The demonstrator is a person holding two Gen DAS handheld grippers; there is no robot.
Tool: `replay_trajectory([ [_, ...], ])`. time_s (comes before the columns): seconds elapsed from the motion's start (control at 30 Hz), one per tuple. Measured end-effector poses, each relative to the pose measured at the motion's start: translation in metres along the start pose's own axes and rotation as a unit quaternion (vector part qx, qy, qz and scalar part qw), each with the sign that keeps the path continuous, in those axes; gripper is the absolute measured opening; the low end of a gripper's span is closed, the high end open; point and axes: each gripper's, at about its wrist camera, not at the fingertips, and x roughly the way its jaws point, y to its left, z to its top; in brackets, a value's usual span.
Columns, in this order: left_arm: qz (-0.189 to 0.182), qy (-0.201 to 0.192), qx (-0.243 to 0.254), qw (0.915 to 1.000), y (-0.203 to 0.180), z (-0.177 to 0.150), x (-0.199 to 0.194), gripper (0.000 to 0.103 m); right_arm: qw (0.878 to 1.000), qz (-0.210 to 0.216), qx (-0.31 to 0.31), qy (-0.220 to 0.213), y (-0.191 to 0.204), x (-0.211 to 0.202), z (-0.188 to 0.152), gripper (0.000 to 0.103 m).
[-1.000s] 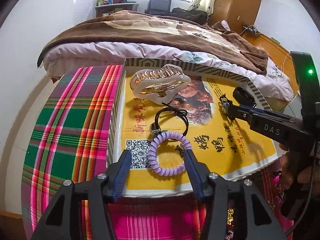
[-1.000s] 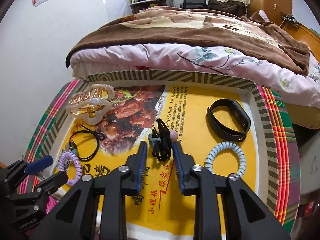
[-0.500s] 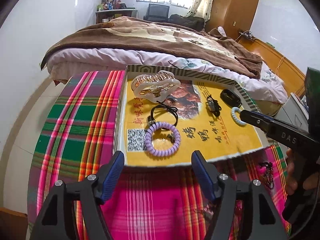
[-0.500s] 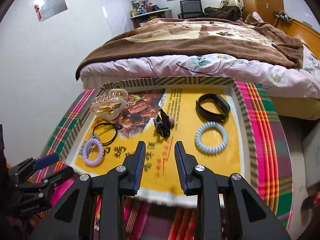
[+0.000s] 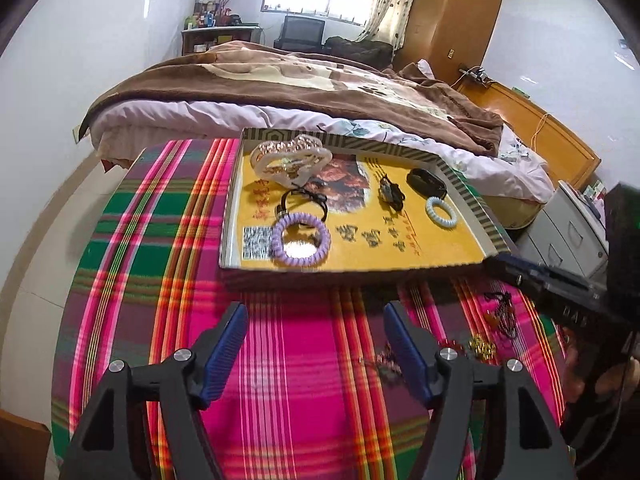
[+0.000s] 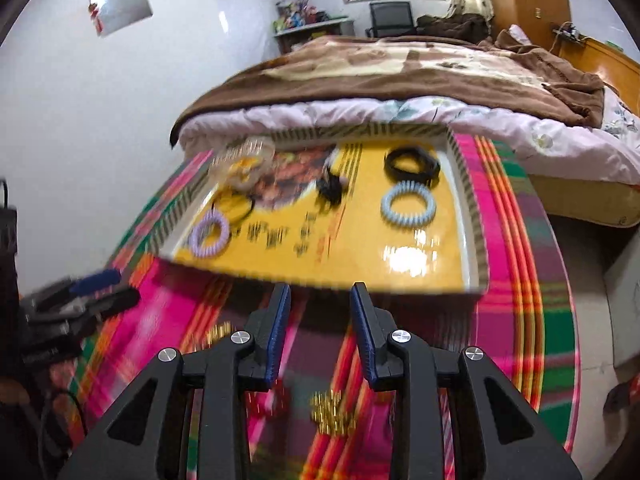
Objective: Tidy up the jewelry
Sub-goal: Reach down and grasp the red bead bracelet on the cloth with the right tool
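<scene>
A yellow printed tray (image 5: 440, 258) (image 6: 476, 216) sits on the plaid tablecloth. In it lie a clear hair claw (image 5: 290, 158), a black hair tie (image 5: 304, 202), a purple spiral band (image 5: 300, 240) (image 6: 209, 237), a dark clip (image 5: 390, 192), a black band (image 5: 426, 182) (image 6: 412, 162) and a pale blue spiral band (image 5: 441, 211) (image 6: 407, 204). My left gripper (image 5: 316, 340) is open and empty over the cloth, in front of the tray. My right gripper (image 6: 320, 328) is open and empty, also in front of the tray. Gold beads (image 6: 332, 412) and dark beads (image 5: 500, 316) lie loose on the cloth.
The plaid tablecloth (image 5: 160, 240) covers a round table. A bed with a brown blanket (image 5: 300, 80) stands right behind the tray. A grey drawer unit (image 5: 572, 232) stands at the right. The right wrist view is blurred by motion.
Both grippers have pulled back from over the tray to above the cloth in front of it. The left jaws have opened wider. The purple band and the dark clip stay in the tray.
</scene>
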Motion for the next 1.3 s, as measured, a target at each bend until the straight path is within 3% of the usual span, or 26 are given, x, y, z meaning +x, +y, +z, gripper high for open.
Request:
replay_trajectory([
  [0.27, -0.001, 0.007, -0.009, 0.9999, 0.005, -0.019, -0.005, 0.075, 0.998, -0.003, -0.051, 0.040, 0.016, 0.011, -0.037, 0.037],
  [0.5, 0.000, 0.018, -0.016, 0.9997, 0.011, -0.028, -0.003, 0.075, 0.996, 0.032, -0.065, 0.052, 0.032, 0.025, -0.036, 0.038],
  [0.6, -0.003, 0.022, -0.016, 0.9996, 0.013, -0.029, -0.001, 0.075, 0.994, 0.042, -0.080, 0.066, 0.041, 0.034, -0.037, 0.045],
  [1.0, -0.001, 0.029, -0.024, 0.9993, 0.020, -0.030, 0.005, 0.075, 0.990, 0.034, -0.110, 0.078, 0.050, 0.049, -0.028, 0.049],
  [1.3, 0.000, 0.033, -0.023, 0.9992, 0.020, -0.030, 0.008, 0.075, 0.991, 0.000, -0.111, 0.074, 0.046, 0.044, -0.029, 0.049],
])
